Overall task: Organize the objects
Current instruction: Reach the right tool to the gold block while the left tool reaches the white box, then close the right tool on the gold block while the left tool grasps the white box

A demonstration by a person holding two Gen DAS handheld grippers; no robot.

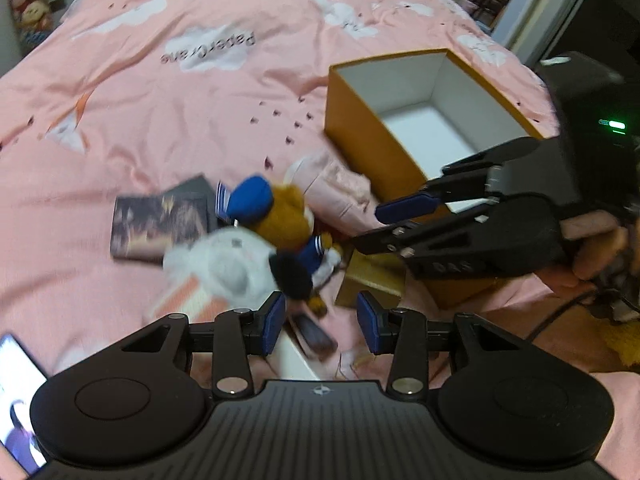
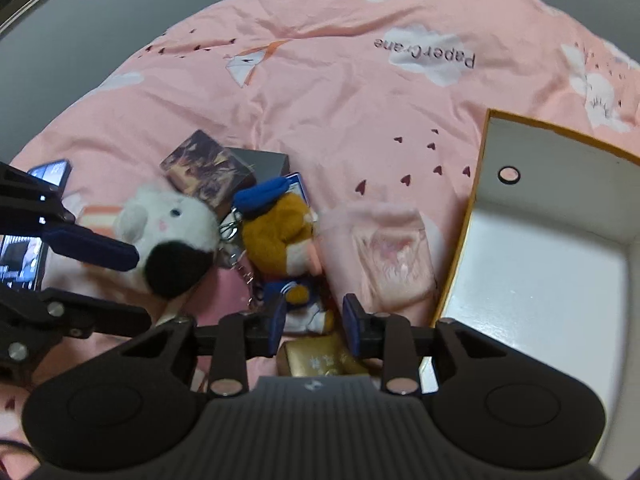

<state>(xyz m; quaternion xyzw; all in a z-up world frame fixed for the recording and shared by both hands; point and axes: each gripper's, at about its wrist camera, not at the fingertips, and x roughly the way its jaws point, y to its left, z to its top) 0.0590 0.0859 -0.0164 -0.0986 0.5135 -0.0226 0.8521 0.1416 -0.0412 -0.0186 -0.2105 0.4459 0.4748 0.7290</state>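
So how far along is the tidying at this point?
Nothing looks done: the orange box is empty. Nothing is in hand either; the left gripper and right gripper are both open above the pile. The white plush, brown plush, patterned box and gold box remain.

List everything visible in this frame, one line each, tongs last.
Storage box: 1, orange outside, white inside, open, right side of bed.
Brown plush with blue cap: 1, centre of pile.
White plush: 1, black patch, left of brown plush.
Picture boxes: 2, dark, behind plushes.
Pink pouch: 1, beside storage box.
Gold box: 1, under right tongs.
Phone: 1, screen lit, left edge.
Bedspread: pink, cloud print.
Left tongs: open, above pile.
Right tongs: open, over brown plush.
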